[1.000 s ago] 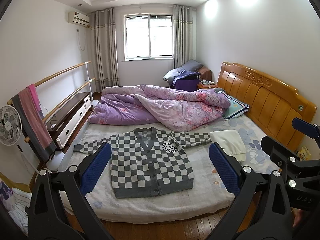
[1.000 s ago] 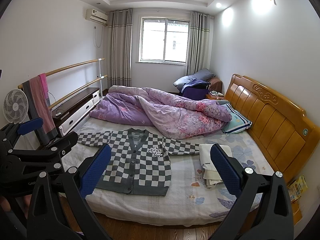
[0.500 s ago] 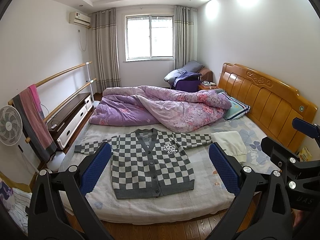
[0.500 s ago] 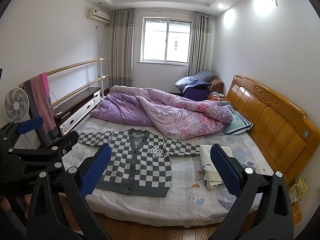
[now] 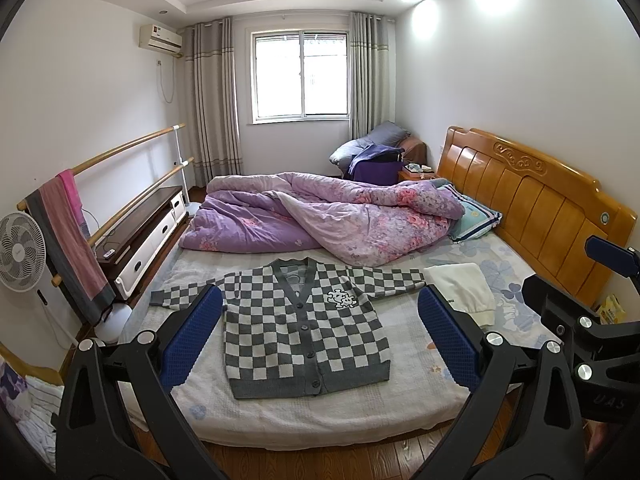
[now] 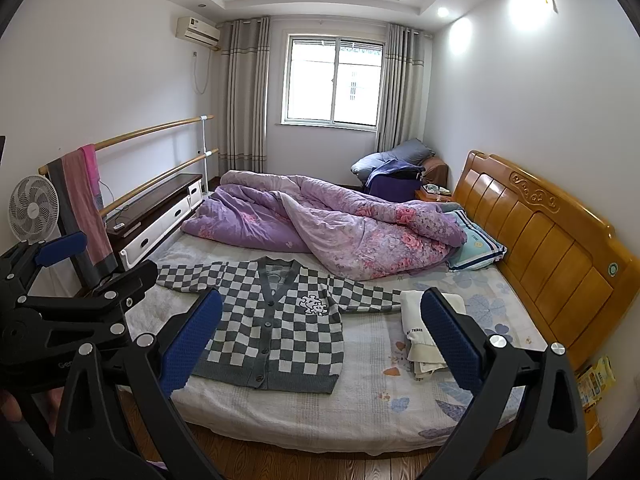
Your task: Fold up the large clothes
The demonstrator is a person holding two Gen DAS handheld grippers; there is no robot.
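Note:
A grey-and-white checkered cardigan (image 5: 300,328) lies flat and buttoned on the bed, sleeves spread out to both sides; it also shows in the right wrist view (image 6: 276,328). My left gripper (image 5: 320,338) is open and empty, held in the air at the foot of the bed, well short of the cardigan. My right gripper (image 6: 320,338) is open and empty too, held beside the left one. A folded white garment (image 5: 460,290) lies to the right of the cardigan, also in the right wrist view (image 6: 424,332).
A crumpled purple quilt (image 5: 320,220) covers the far half of the bed. A wooden headboard (image 5: 532,200) runs along the right. A fan (image 5: 20,254), a rail with a towel (image 5: 68,236) and a low cabinet (image 5: 144,232) stand on the left. Wooden floor (image 5: 320,464) lies below.
Both views have shifted slightly, with the room sitting a little higher and nearer. The cardigan and white garment have not moved. Both grippers stay open.

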